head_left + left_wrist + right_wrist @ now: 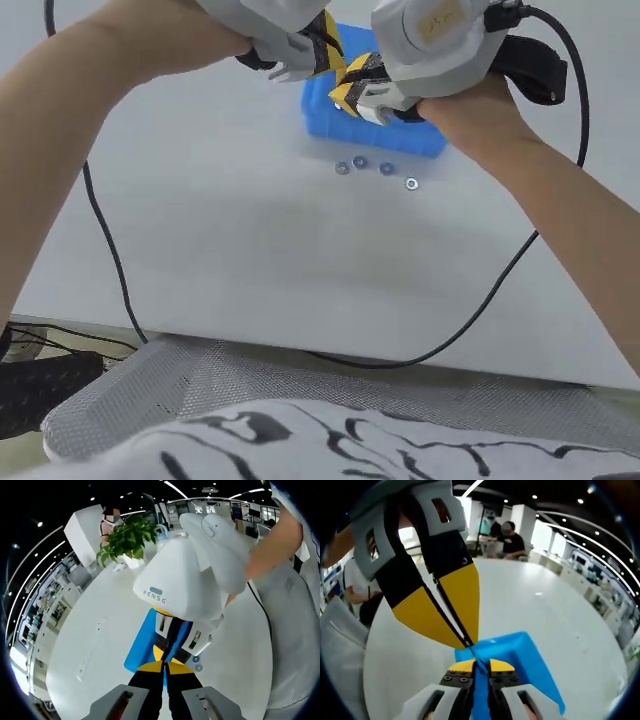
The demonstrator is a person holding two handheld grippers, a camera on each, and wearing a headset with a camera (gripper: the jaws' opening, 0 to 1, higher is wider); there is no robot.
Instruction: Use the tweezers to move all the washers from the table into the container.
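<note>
Several small washers (pixel 360 162) lie in a short row on the white table, just in front of the blue container (pixel 425 140). Two washers (pixel 197 663) also appear in the left gripper view, beside the container (pixel 142 650). Both grippers hover tip to tip over the container's near edge. A thin dark pair of tweezers (pixel 451 611) runs between the yellow pads of my left gripper (pixel 335 55) and reaches into the jaws of my right gripper (pixel 352 95). Each gripper is shut on the tweezers. The container (pixel 520 655) lies right under the tips.
A black cable (pixel 500 280) loops from the right gripper across the table to its near edge. Another cable (pixel 105 240) hangs at the left. A potted plant (pixel 127 537) stands at the table's far end. People sit at a desk (pixel 505 537) beyond.
</note>
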